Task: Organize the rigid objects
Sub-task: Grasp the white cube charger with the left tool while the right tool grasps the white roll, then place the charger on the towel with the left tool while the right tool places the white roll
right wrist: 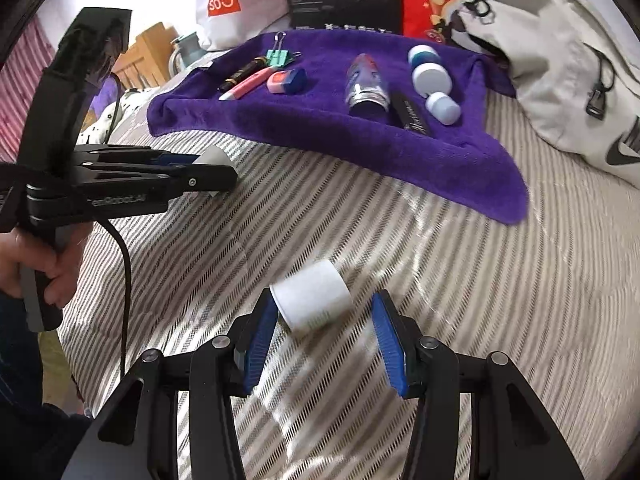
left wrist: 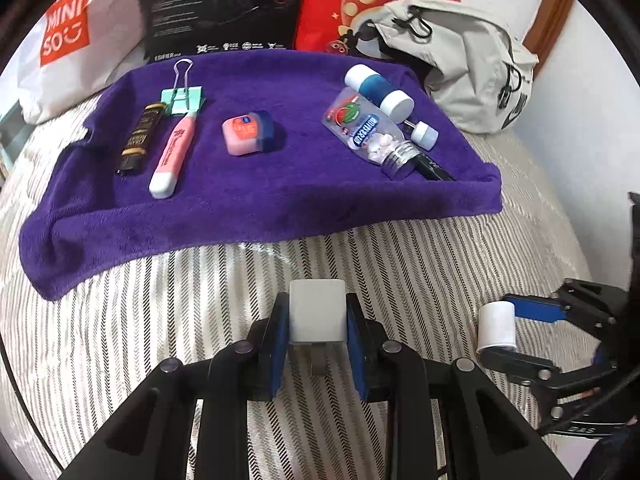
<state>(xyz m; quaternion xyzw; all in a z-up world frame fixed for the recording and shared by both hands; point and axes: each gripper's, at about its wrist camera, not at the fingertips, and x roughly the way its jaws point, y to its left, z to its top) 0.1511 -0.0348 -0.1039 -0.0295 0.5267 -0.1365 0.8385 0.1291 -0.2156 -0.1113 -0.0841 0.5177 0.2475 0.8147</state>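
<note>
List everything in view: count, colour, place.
towel: 1, purple, on the striped bedspread
binder clip: 1, mint green, towel back left
tube: 1, black and gold, towel left
highlighter: 1, pink, beside tube
small jar: 1, pink with blue lid, towel centre
mint bottle: 1, clear, towel right
white-capped containers: 2, blue and white, towel right
backpack: 1, beige, behind
left gripper: shut on white block
right gripper: open around white cap
</note>
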